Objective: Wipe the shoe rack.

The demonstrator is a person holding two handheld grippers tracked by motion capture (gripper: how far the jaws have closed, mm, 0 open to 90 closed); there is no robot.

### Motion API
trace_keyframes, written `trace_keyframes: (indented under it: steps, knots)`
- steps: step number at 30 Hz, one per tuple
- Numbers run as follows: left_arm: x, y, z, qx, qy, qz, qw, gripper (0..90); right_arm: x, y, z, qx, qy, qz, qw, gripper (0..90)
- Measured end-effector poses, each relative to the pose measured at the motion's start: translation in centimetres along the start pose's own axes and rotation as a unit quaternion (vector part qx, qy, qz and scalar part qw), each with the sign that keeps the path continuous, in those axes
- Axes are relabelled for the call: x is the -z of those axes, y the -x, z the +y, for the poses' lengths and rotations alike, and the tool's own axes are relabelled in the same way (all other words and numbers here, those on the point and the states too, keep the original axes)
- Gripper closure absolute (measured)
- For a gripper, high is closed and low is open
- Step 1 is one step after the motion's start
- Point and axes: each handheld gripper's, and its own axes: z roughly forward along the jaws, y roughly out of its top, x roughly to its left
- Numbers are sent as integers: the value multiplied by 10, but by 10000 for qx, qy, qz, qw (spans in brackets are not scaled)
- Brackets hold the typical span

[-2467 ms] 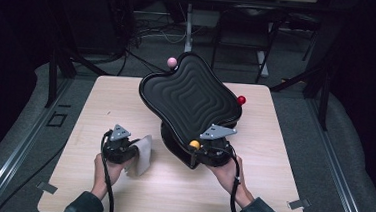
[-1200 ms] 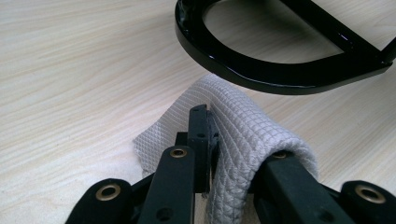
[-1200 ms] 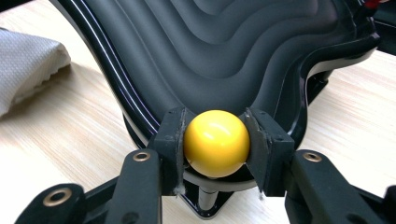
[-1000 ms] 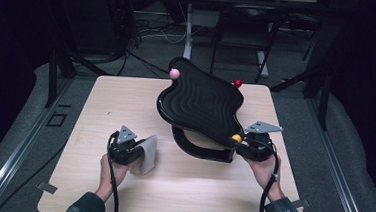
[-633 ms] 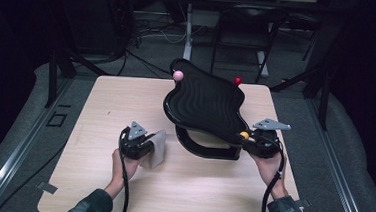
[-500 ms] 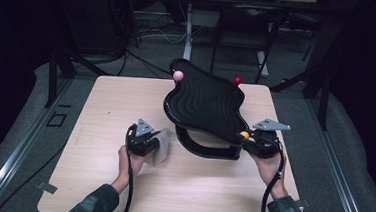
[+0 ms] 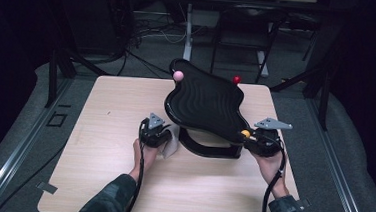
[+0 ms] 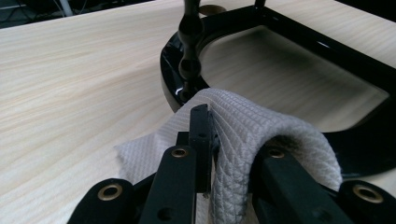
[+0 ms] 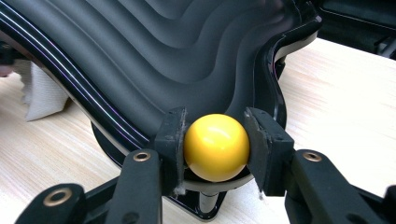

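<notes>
A black board point(image 7: 203, 104) with wavy grooves stands tilted on a black ring base point(image 7: 208, 148) in the middle of the table. It carries a pink ball point(image 7: 178, 75), a red ball point(image 7: 236, 80) and a yellow ball point(image 7: 245, 133) at its corners. My right gripper point(image 7: 250, 136) is shut on the yellow ball point(image 9: 215, 147) at the board's near right corner, one pad on each side of it. My left gripper point(image 7: 165, 136) is shut on a folded white cloth point(image 8: 261, 126), just left of the base point(image 8: 289, 42). The cloth point(image 7: 172, 144) almost touches the base's rim.
The wooden table point(image 7: 115, 111) has free surface to the left and in front of the base. A thin black post point(image 8: 189, 46) rises from the base's near rim. Dark floor, cables and stand legs lie beyond the far edge.
My left gripper has carried the cloth to the right, up to the base. Earlier my right gripper swung the yellow ball rightward and the board turned with it; lately it holds still.
</notes>
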Motion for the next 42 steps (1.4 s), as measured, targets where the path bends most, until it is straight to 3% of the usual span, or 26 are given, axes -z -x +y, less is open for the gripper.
trace_keyframes:
  steps: [7,11,14,18,24,28,36,40,42]
  knots:
    - [-20,3,1,-104,-179,-106,9997,824,0,0,0,-30,3,-6,10000,595]
    - [-24,7,3,-124,-95,-171,9997,837,0,0,0,-23,-3,-14,10000,595]
    - [-27,6,4,-36,0,-197,9998,843,0,0,0,-29,0,-7,10000,595]
    - [-35,6,1,-11,-145,-298,9994,847,0,0,0,-24,-1,2,10000,595]
    - [-36,10,0,72,-148,-461,9988,850,-1,0,0,-27,-3,-5,10000,595]
    - [-34,19,-4,113,-147,-631,9978,851,-1,0,0,-26,-9,-7,10000,595]
    - [-27,49,-11,-131,-276,-684,9972,852,-1,0,0,-18,-29,-5,10000,595]
    - [-24,53,-14,73,-263,-690,9972,853,-1,0,1,-33,-36,0,10000,595]
    - [-22,54,-15,70,-282,-676,9973,854,-1,0,1,-44,-44,5,10000,595]
